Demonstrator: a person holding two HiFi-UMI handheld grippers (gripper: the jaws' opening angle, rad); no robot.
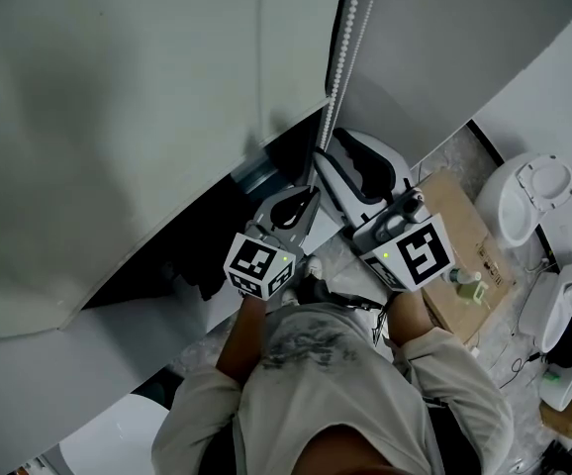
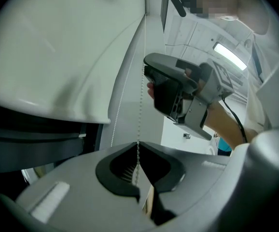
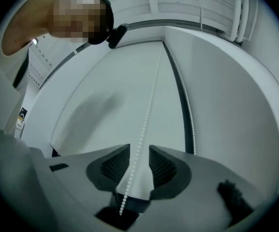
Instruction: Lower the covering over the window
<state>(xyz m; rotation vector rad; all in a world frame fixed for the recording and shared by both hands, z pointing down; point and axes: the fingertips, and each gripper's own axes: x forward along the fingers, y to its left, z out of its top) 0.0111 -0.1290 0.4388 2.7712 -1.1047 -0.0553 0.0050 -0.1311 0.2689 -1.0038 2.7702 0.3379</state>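
The left gripper point(image 2: 138, 146) pinches the thin beaded chain point(image 2: 140, 105) beside the smooth white blind point(image 1: 118, 117); the right gripper point(image 3: 139, 151) gapes around it.

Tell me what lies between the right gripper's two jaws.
The bead chain hangs in the gap of the right gripper, its jaws apart and not pressing it; the right gripper view shows this.

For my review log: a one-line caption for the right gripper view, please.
Right gripper, jaws open, with the bead chain running loose between them, before the white roller blind.
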